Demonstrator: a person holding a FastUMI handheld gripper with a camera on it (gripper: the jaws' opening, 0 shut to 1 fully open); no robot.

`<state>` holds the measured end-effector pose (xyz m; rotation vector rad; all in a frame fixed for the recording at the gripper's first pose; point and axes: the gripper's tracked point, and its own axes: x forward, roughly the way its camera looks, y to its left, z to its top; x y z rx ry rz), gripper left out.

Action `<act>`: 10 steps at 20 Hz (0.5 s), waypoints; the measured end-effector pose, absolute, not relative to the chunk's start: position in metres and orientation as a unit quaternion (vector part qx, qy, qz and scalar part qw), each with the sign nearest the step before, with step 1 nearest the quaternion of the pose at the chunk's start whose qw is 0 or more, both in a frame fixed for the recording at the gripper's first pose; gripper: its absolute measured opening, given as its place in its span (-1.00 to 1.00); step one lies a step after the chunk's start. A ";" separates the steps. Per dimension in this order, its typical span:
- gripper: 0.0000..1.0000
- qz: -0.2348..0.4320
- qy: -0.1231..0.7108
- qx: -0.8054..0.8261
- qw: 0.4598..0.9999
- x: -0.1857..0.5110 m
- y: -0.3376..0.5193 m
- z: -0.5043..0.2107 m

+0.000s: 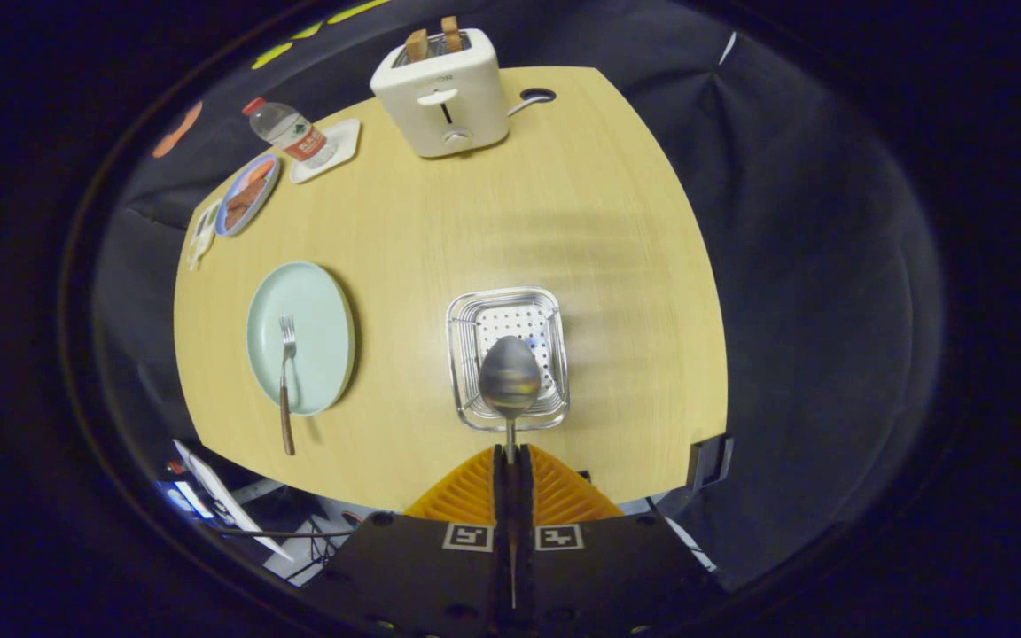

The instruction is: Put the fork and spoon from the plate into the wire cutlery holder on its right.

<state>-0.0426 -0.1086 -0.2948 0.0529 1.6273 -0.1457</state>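
Gripping the shiny metal spoon (pixel 510 377) by its thin handle, jaws closed, bowl poised over the square wire cutlery holder (pixel 508 358) on the wooden desk (pixel 564 221). Risks swivelling and missing. Wooden-handled fork (pixel 285 390) waits on pale green plate (pixel 300 337), left.

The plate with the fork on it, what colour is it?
Pale mint green, plain, seen best in the gripper view: the plate under the fork.

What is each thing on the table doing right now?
gripper: shut on the spoon's handle
spoon: held, bowl over the holder
wire cutlery holder: upright, nothing inside yet
fork: lying on the plate, handle past the rim
plate: flat on the table
toaster: two slices sticking up
water bottle: capped
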 end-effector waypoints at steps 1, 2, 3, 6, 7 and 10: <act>-0.95 -0.065 0.726 0.030 0.684 -0.040 -0.109 -0.298; -0.89 -0.065 0.727 0.033 0.683 -0.038 -0.110 -0.301; -0.89 -0.067 0.728 0.036 0.682 -0.038 -0.111 -0.302; -0.89 -0.070 0.725 0.051 0.683 -0.037 -0.110 -0.305; -0.79 -0.067 0.720 0.056 0.689 -0.036 -0.108 -0.304; -0.59 -0.060 0.691 0.048 0.719 -0.026 -0.105 -0.293</act>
